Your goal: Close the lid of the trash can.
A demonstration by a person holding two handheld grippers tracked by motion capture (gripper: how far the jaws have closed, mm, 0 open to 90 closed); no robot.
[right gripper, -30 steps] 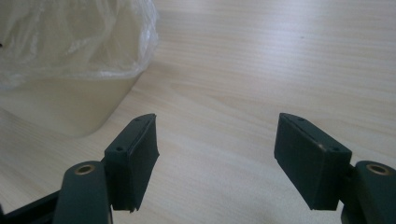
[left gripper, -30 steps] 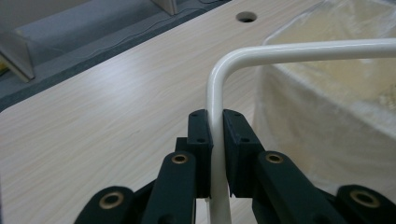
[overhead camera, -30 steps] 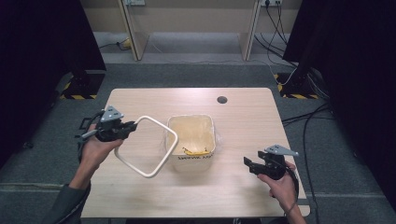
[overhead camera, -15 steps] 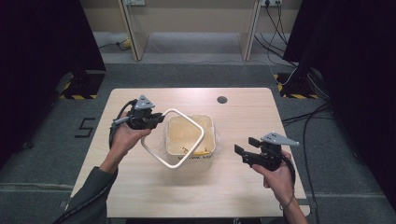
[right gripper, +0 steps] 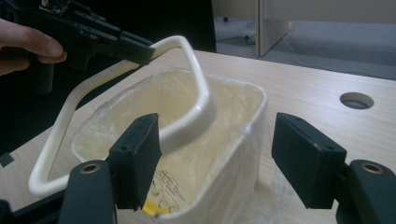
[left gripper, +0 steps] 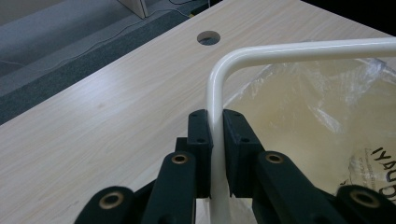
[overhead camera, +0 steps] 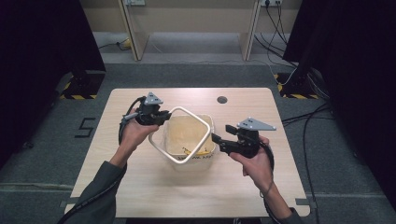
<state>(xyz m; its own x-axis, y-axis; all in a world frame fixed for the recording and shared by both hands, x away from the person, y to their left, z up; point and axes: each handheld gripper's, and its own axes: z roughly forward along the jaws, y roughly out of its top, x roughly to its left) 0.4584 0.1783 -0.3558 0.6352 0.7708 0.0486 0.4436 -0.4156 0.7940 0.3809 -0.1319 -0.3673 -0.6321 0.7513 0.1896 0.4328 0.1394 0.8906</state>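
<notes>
Printed lettering on the bin liner — cut off at the frame edge, unreadable.

The table is showing a pale wood grain, with a dark round hole far right of centre. The ring frame is looking cream-white, and the bin near the middle is glowing yellowish cream under clear plastic with black lettering. Both grippers, left gripper and right gripper, are looking black with grey plates. Yellow-black hazard stripes are showing far left on grey floor.
</notes>
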